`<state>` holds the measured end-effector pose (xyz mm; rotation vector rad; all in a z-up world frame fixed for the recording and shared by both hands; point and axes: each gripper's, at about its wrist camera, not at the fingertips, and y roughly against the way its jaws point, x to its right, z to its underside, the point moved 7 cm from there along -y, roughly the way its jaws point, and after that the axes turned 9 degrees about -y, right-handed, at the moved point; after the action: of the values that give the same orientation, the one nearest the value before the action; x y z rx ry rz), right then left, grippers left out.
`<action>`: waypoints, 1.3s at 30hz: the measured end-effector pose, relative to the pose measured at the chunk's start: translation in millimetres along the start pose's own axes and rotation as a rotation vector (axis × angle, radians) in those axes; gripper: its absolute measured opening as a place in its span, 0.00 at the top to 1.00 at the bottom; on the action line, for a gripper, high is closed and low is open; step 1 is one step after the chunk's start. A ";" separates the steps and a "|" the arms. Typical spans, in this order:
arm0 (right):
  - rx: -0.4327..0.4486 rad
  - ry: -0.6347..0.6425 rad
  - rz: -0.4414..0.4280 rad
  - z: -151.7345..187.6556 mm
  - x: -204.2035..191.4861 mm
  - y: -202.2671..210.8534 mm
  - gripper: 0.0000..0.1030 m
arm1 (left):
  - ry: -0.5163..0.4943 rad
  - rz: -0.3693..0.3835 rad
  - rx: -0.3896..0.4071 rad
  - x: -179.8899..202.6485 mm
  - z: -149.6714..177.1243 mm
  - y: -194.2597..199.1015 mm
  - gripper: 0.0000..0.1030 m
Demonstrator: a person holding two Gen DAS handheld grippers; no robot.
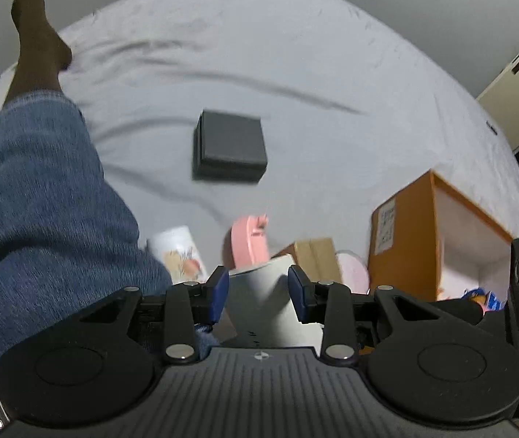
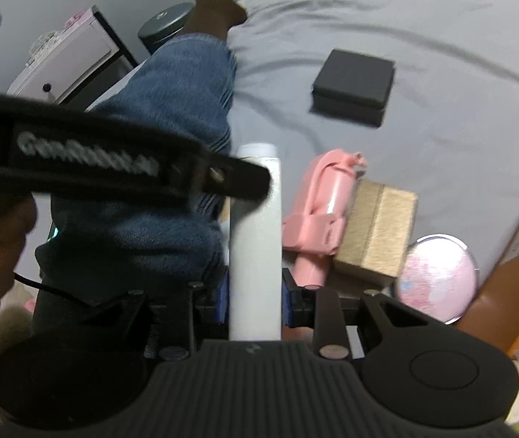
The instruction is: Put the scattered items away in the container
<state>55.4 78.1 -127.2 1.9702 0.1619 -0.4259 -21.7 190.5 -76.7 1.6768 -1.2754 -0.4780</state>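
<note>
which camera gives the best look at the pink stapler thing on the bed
The right wrist view: the pink stapler lies full length beside the gold box. The left wrist view shows only its rounded end, behind the white bottle.

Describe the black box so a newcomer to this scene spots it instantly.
Start at the grey bedsheet covering the bed. The black box lies alone on open sheet, beyond the clutter of the pink item and gold box. It is flat, square, matte black, touching nothing else.
</note>
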 end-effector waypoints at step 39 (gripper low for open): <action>0.180 -0.188 0.087 -8.4 55.7 69.8 0.71 | -0.297 0.024 -0.082 42.9 26.4 -67.2 0.48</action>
<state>130.0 51.6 -85.0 2.0908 -0.0844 -0.5823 10.1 141.3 -136.9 1.5601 -1.4657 -0.7762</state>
